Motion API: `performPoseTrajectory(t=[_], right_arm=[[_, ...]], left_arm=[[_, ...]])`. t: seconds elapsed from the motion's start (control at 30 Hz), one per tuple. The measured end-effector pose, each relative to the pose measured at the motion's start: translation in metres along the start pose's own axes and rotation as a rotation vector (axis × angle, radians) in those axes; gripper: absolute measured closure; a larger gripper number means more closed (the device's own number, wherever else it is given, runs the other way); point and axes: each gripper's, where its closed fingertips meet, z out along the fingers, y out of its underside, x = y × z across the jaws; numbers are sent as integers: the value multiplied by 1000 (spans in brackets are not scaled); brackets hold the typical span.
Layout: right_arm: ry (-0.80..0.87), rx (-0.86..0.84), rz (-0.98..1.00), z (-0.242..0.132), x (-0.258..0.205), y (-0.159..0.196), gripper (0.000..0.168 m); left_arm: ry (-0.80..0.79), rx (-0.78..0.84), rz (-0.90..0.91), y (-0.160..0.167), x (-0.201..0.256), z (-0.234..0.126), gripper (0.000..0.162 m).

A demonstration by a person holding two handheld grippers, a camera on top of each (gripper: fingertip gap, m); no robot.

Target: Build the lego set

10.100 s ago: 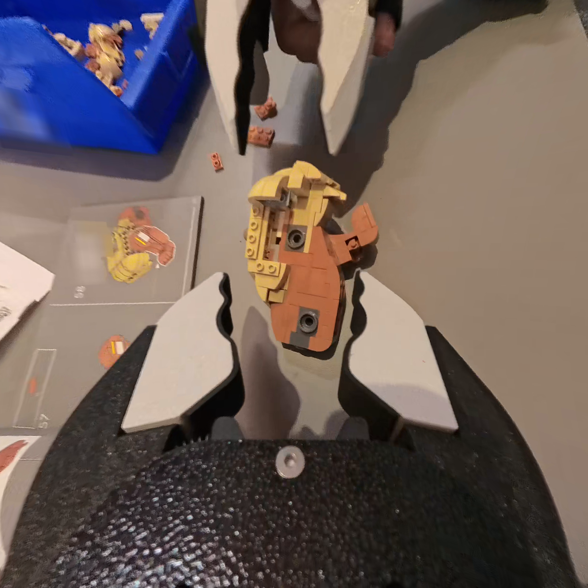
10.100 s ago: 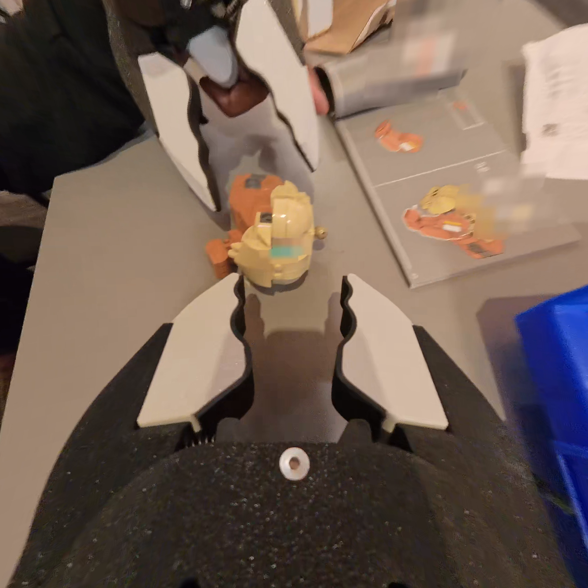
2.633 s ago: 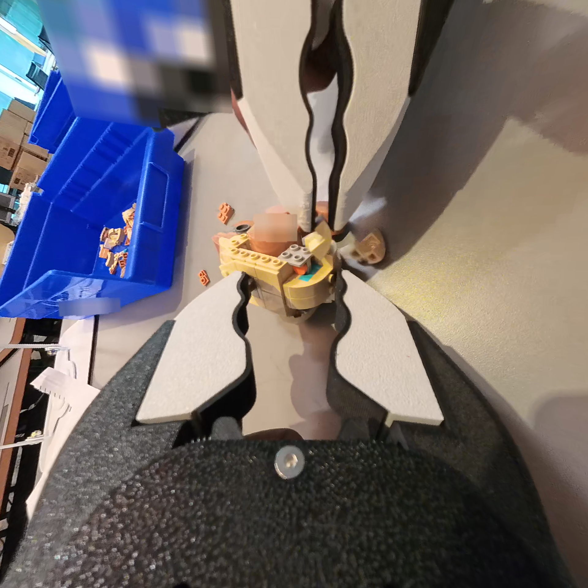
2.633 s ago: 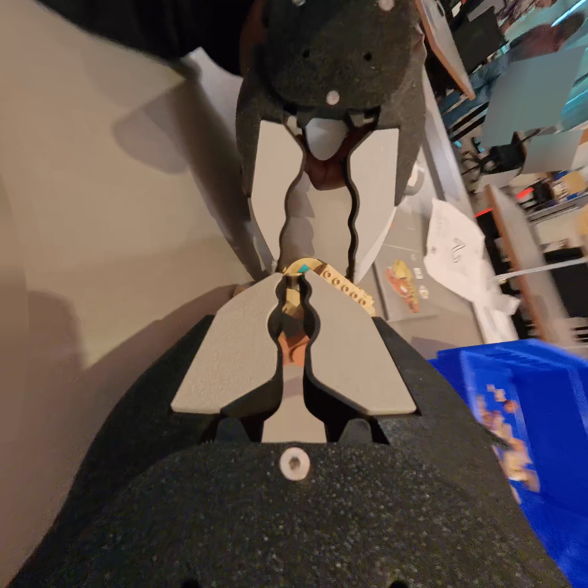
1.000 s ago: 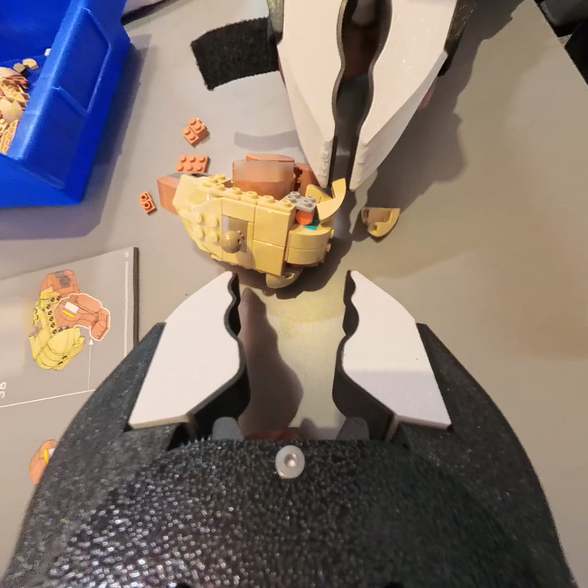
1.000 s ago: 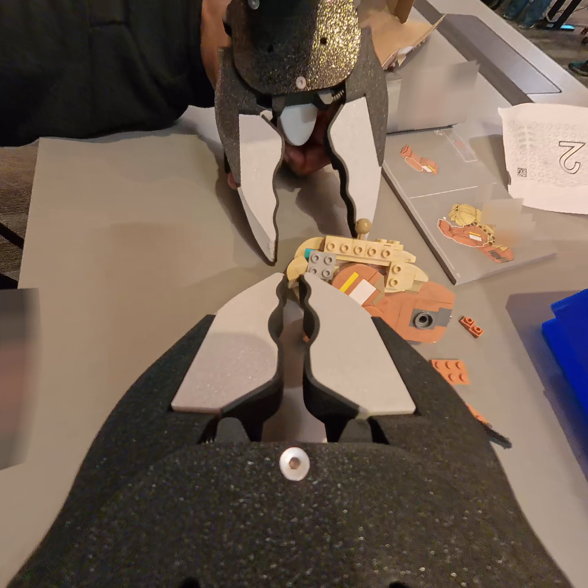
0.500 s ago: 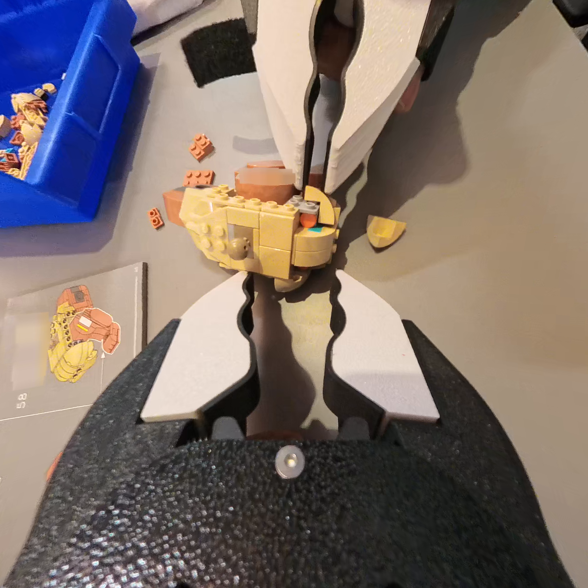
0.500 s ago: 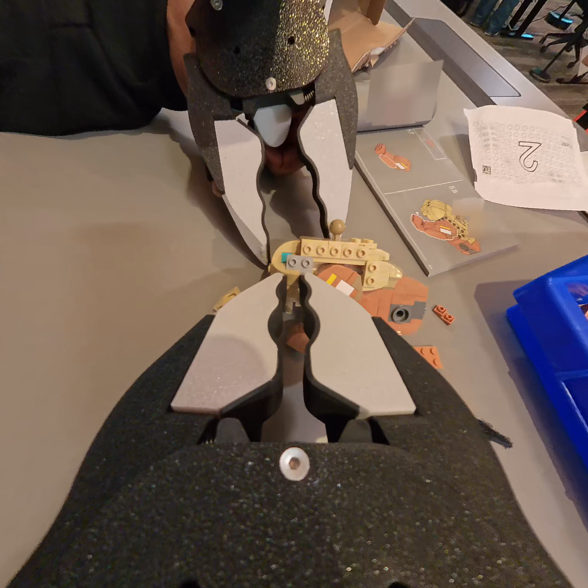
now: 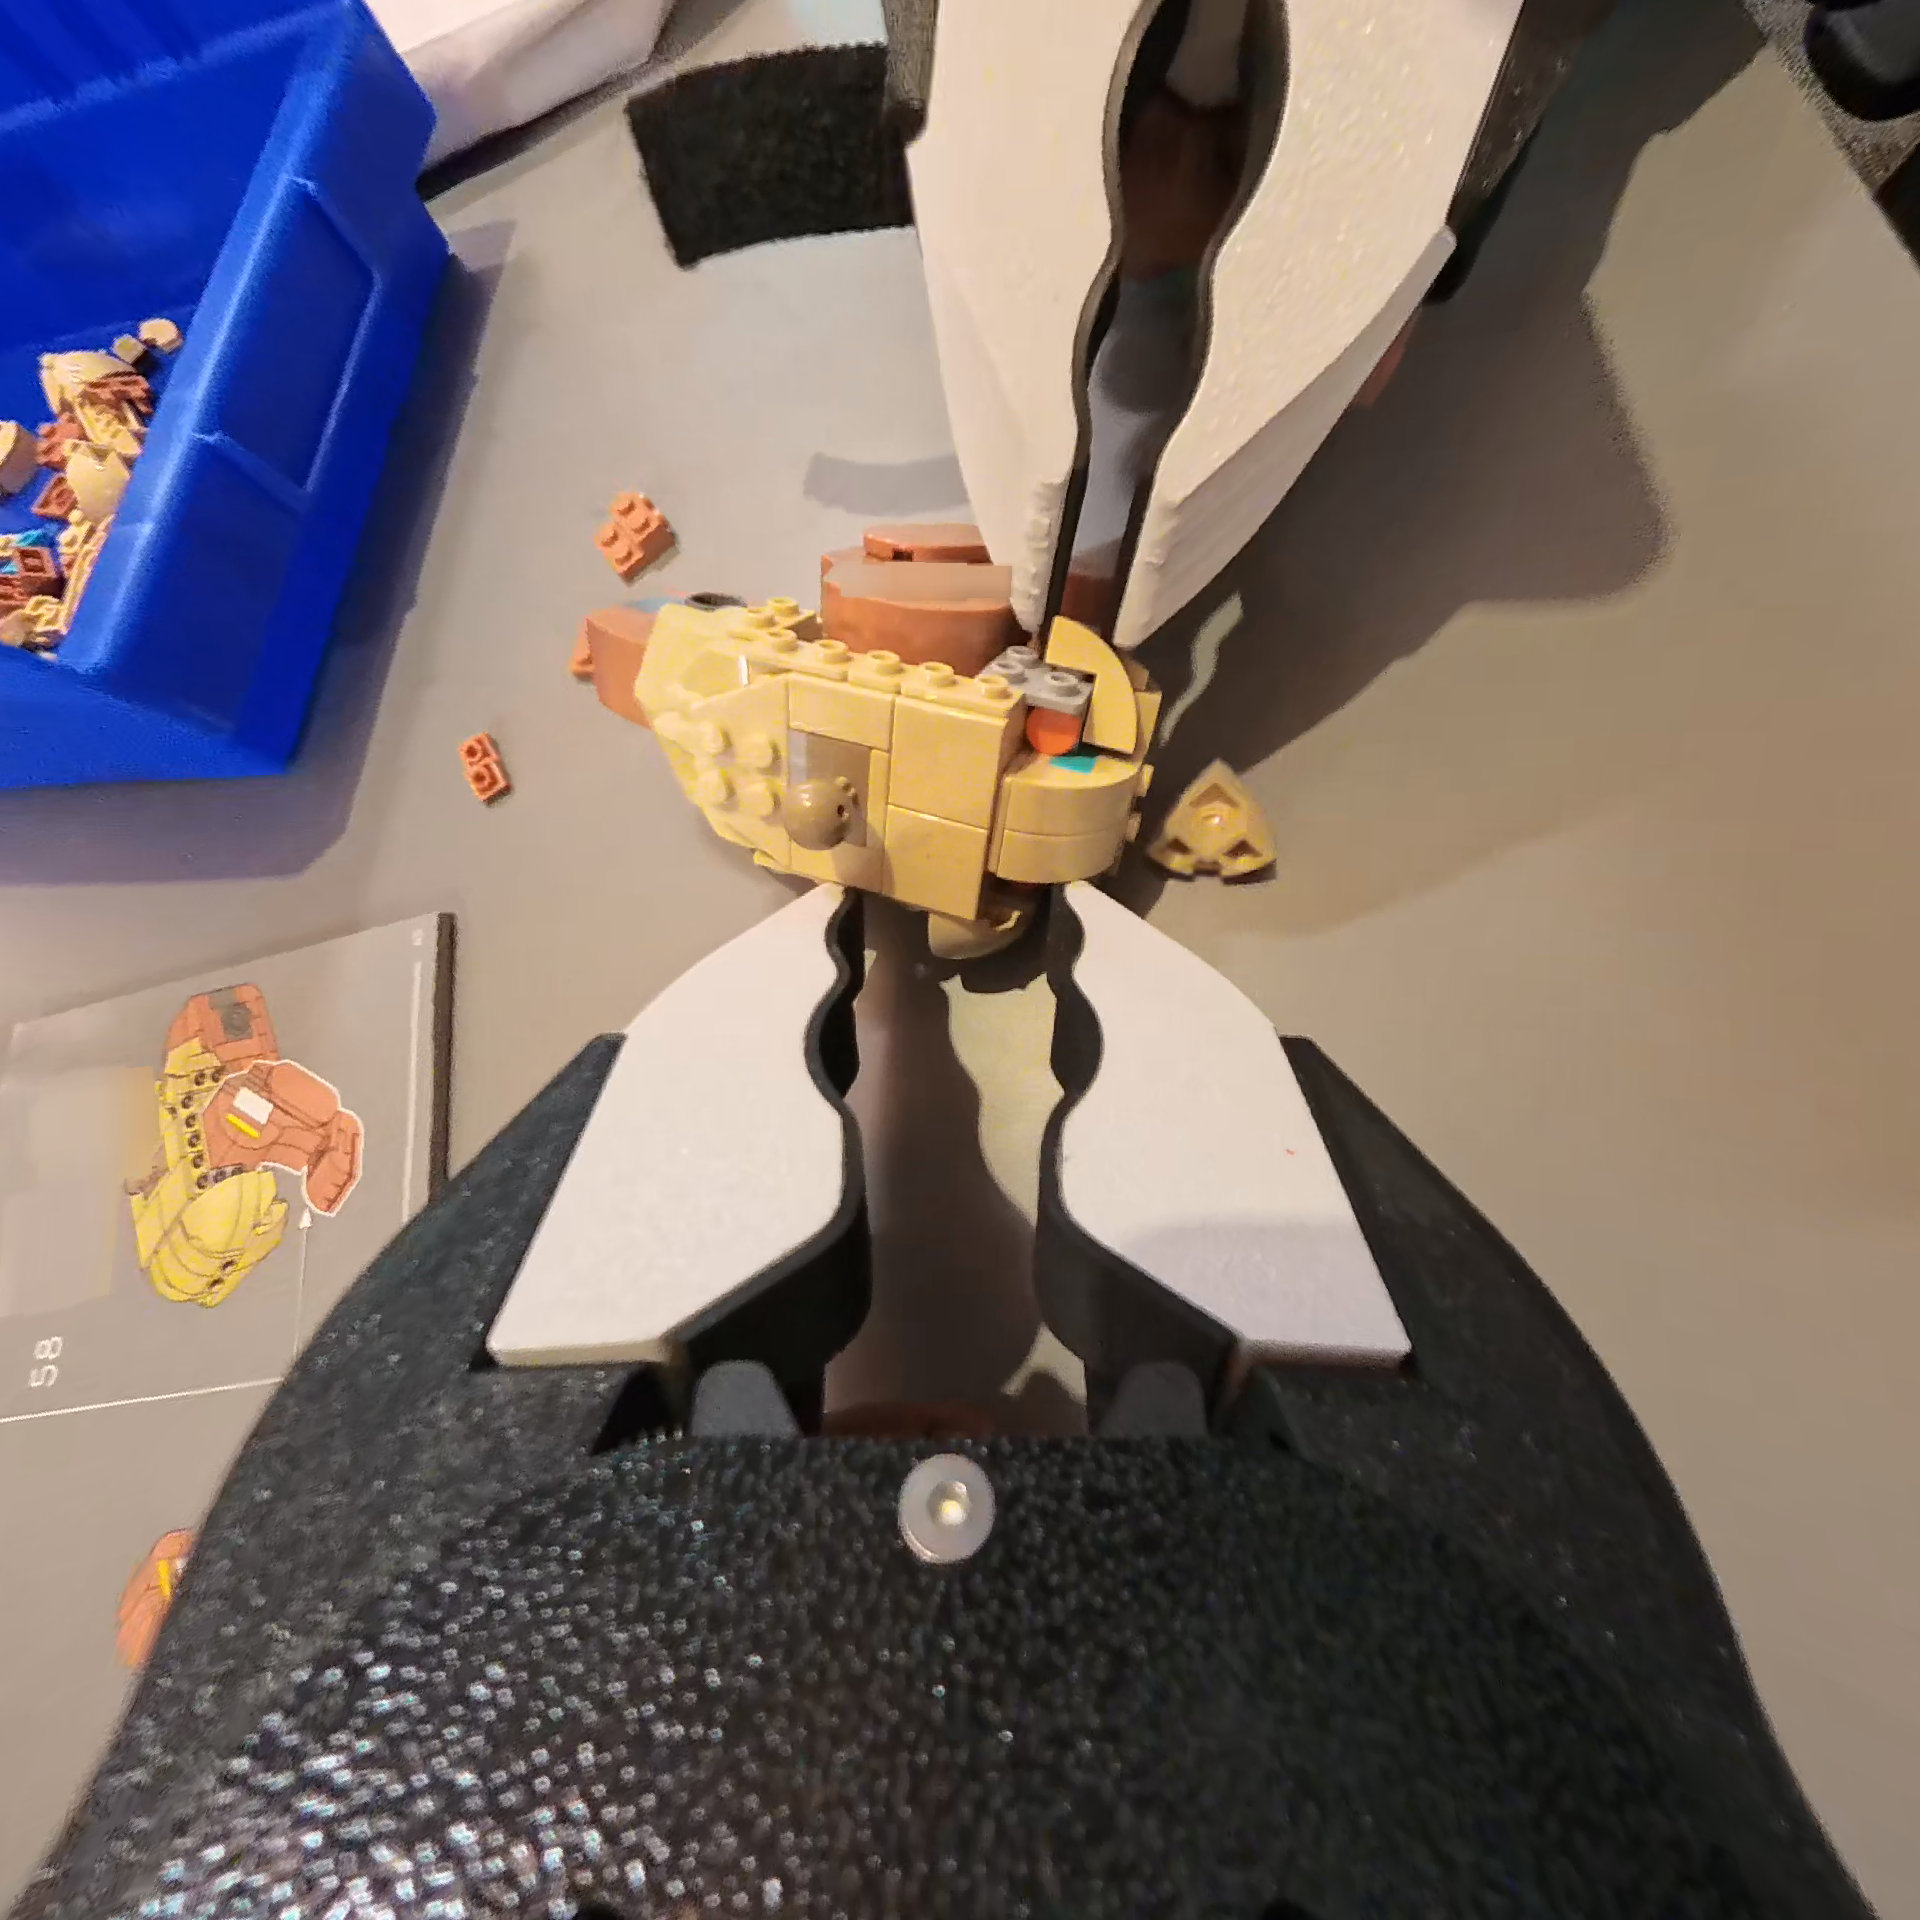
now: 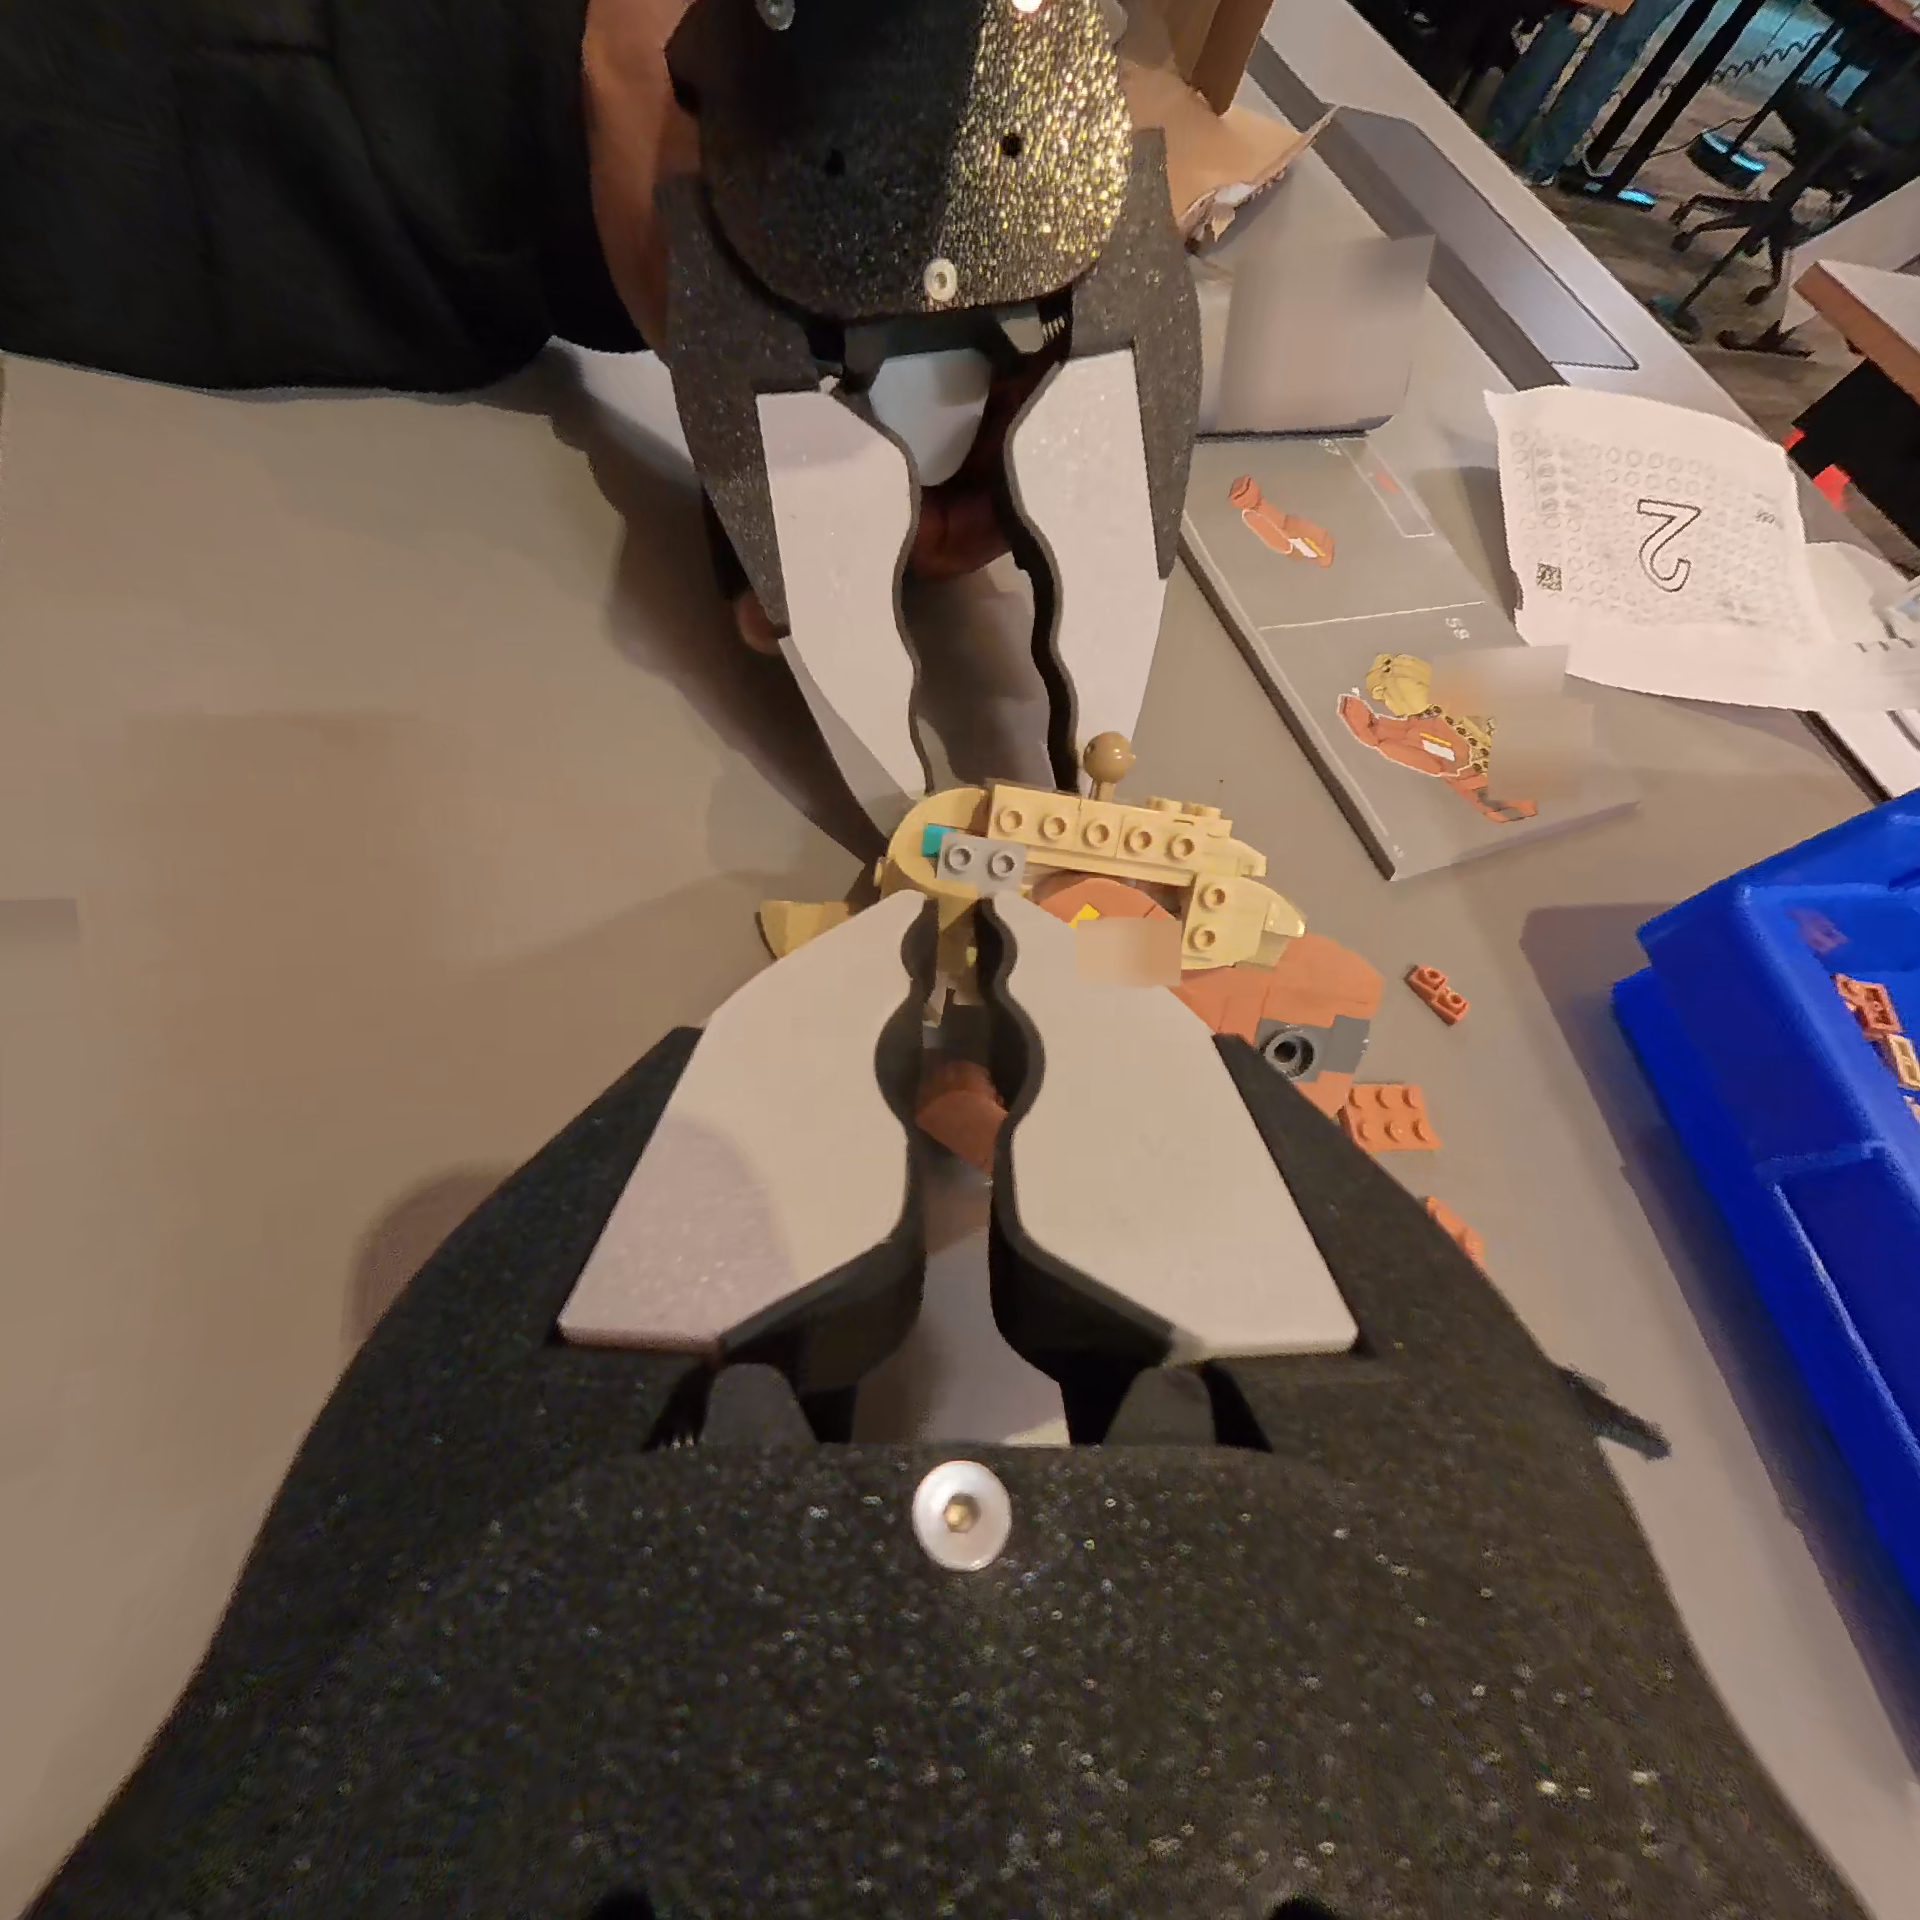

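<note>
The lego model (image 9: 894,769), tan over reddish-brown, lies on the grey bench (image 9: 1558,935), and it is the landmark for everything here. The step in hand looks like seating a small curved tan piece (image 9: 1091,675) at the model's right end, beside the little grey plate (image 9: 1039,681).

Working left to right from the model: far left, the blue bin (image 9: 260,416) with loose tan and brown parts in it. Below-left of the model, the open instruction booklet (image 9: 229,1143). Just left of the model, three stray reddish-brown bricks (image 9: 634,532) lie on the bench, apart from it.

At the model itself, the left gripper (image 9: 951,914) sits at its near side, jaws apart, tips flanking the lower edge but not visibly clamping. The right gripper (image 9: 1081,613) comes down from the far side, jaws nearly together on that curved tan piece.

Just right of the model lies a loose tan wedge piece (image 9: 1210,831), clear of both grippers.

Next move, I'd judge: the left jaws need to close and brace the model so the right can press the piece home squarely. The risk is the model skidding or tipping, and that wedge sits close to the working end.
</note>
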Motion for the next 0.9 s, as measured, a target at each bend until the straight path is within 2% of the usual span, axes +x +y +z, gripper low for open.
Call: performPoseTrajectory(t=[0.3,0.37,0.57,0.77,0.9], right_arm=[[100,-120,-34,-7,1,5,162],[124,-153,-62,-9,3,5,168],[184,-206,-126,-11,10,2,168],[216,-147,-91,-12,11,4,168],[196,-84,-48,-24,3,9,168]], left_arm=[[-20,-22,-21,-5,1,5,129],[-19,-26,-19,-5,1,5,130],[31,3,-69,-13,9,10,130],[14,7,-68,-12,8,10,130],[-73,-39,-59,-2,-2,6,127]])
